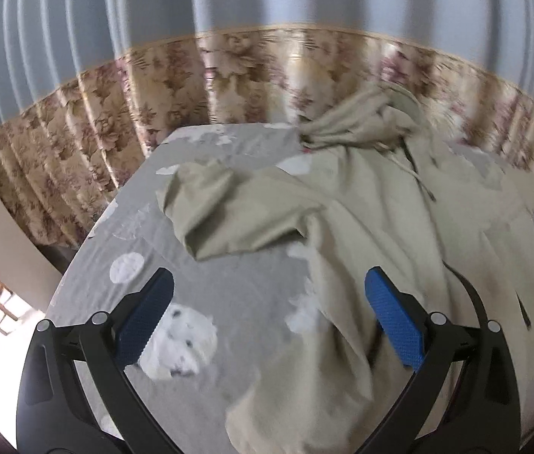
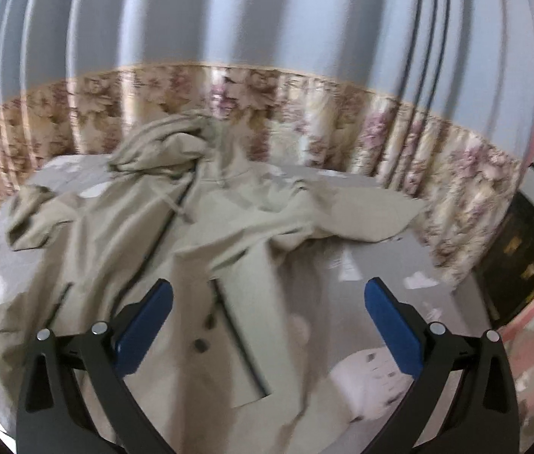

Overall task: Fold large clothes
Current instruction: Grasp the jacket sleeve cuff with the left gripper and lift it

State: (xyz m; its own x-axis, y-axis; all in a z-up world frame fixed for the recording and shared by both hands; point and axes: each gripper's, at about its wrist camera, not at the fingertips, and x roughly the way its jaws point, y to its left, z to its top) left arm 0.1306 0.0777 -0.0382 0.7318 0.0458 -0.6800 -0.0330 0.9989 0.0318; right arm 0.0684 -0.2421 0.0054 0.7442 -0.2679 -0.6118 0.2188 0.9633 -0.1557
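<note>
Left wrist view: the left gripper (image 1: 269,312) hangs spread and empty over the grey bedsheet (image 1: 229,287). The beige hooded coat (image 1: 361,219) lies crumpled there, probably laid out for flattening; its side edge sits under the right-hand pad, a sleeve (image 1: 229,212) ahead.

Right wrist view: the right gripper (image 2: 269,312), likewise spread and empty, hovers over the coat's buttoned front (image 2: 206,333), with the hood (image 2: 165,143) far beyond.

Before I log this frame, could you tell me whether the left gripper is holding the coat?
No, the left gripper is open, its blue pads spread apart above the beige coat without clamping it.
</note>
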